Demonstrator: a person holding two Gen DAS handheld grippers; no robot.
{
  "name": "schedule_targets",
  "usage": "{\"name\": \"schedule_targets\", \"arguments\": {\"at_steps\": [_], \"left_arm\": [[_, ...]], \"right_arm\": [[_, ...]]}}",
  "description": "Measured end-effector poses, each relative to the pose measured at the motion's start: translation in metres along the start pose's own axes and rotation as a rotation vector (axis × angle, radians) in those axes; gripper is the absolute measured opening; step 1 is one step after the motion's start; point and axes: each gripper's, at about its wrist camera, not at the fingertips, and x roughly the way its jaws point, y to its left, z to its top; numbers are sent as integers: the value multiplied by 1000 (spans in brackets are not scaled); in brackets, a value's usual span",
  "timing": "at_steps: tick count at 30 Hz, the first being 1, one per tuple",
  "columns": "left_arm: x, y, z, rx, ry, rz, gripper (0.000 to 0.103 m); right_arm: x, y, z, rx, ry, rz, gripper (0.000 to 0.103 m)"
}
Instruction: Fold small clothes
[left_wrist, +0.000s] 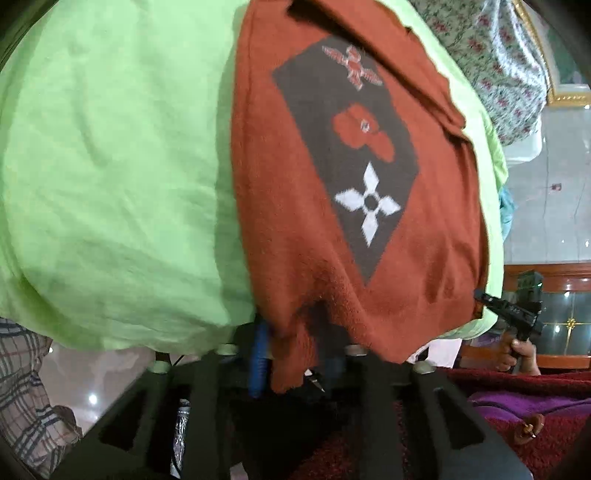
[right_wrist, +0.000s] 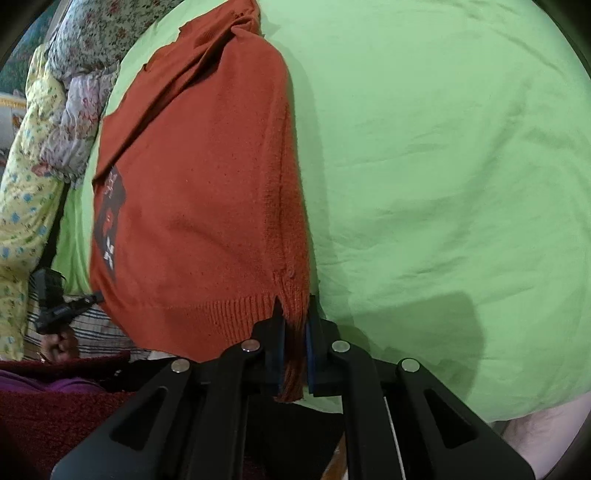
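1. Lime-green sheet (right_wrist: 443, 166) is covering the work surface, with a heap of floral clothes (right_wrist: 74, 92) lying along its far edge and a dark red rug (left_wrist: 517, 424) showing below the near edge.
2. An orange knit sweater (left_wrist: 332, 277) is lying lengthwise on the sheet, its dark diamond panel (left_wrist: 343, 155) facing up and its ribbed hem reaching the near edge.
3. Left gripper (left_wrist: 295, 354) is pinching one hem corner: the cloth is passing between its blue pads (left_wrist: 258, 354), fingers clenched on it.
4. Right gripper (right_wrist: 295, 354) is clamping the other hem corner, where the ribbing is bunching into a narrow tuft between the pads.
5. Judging by this, the hem is being readied for a lift toward the collar, so the fold is only starting.
6. Risk: the right bite is sitting close to a small split in the ribbing, and a hard pull could be widening it or letting the tuft slip free.
7. Risk: the far end is already rumpled near the collar, so an uneven lift could be dragging the sweater crooked or pulling the loose sheet along.
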Motion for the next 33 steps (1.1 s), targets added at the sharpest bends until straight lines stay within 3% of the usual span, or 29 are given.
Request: {"name": "schedule_targets", "arguments": {"at_steps": [2, 4, 6, 11, 14, 18, 25, 30, 33], "left_arm": [[7, -4, -1, 4, 17, 0, 44], [15, -12, -3, 29, 14, 5, 42], [20, -23, -6, 92, 14, -7, 3], [-3, -37, -9, 183, -43, -108, 3], [-29, -39, -3, 185, -105, -183, 3], [-53, -46, 21, 174, -189, -230, 3], [-90, -59, 104, 177, -350, -286, 2], [-107, -61, 191, 163, -475, -307, 2], [-100, -48, 247, 98, -520, -306, 2]], "right_arm": [[1, 1, 1, -3, 10, 5, 12], [1, 3, 2, 7, 15, 4, 14], [3, 4, 0, 0, 10, 5, 14], [-3, -1, 0, 17, 18, 96, 9], [-15, 5, 5, 25, -14, 213, 9], [-32, 23, 26, 35, -84, 334, 9], [-59, 52, 116, 40, -267, 488, 9], [-64, 67, 196, 21, -363, 513, 9], [-53, 71, 245, 37, -391, 507, 9]]}}
